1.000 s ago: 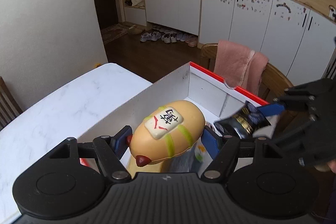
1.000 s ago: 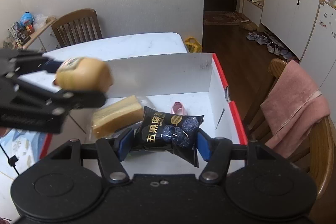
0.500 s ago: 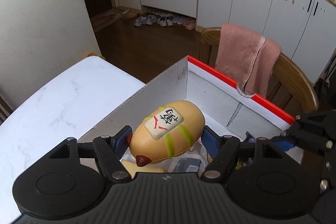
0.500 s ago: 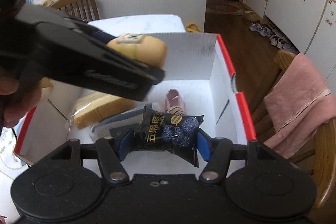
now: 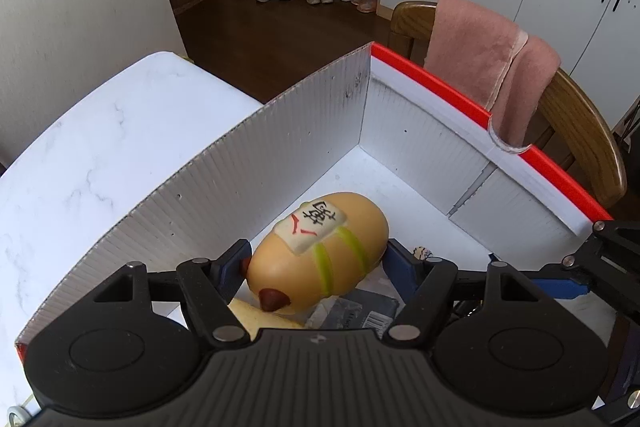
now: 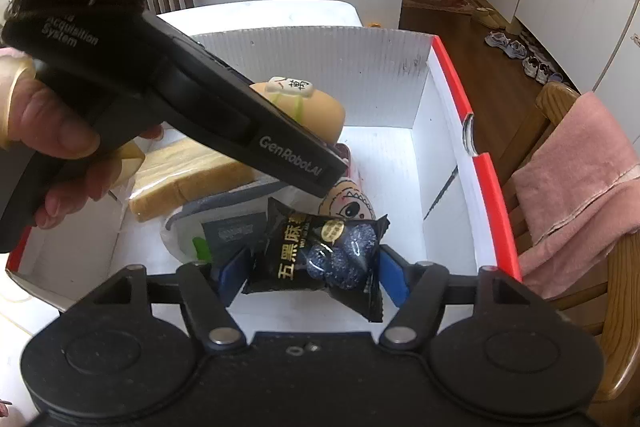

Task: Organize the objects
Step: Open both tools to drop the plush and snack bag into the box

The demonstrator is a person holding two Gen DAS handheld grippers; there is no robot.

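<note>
A tan bun-shaped toy (image 5: 320, 251) with a tile print and green stripes sits between the pads of my left gripper (image 5: 318, 261), which is shut on it low inside the white box (image 5: 432, 79). In the right wrist view the toy (image 6: 316, 107) pokes out past the left gripper's black body (image 6: 224, 115), held by a person's hand (image 6: 48, 131). My right gripper (image 6: 314, 275) holds a black snack packet (image 6: 320, 255) over the box's near end. Its jaws are opening, and the pads still touch the packet's edges. One blue finger (image 5: 560, 285) of the right gripper shows at the left wrist view's right edge.
In the box lie a wrapped bread slice (image 6: 192, 175), a dark pouch (image 6: 232, 231) and a small face-print toy (image 6: 348, 203). The box stands on a white marble table (image 5: 100, 147). A wooden chair draped with a pink towel (image 6: 580, 179) stands beyond the red rim.
The left gripper carried the bun toy down and across into the box, over the bread. The right gripper sank a little with the packet, and its fingers now stand slightly wider.
</note>
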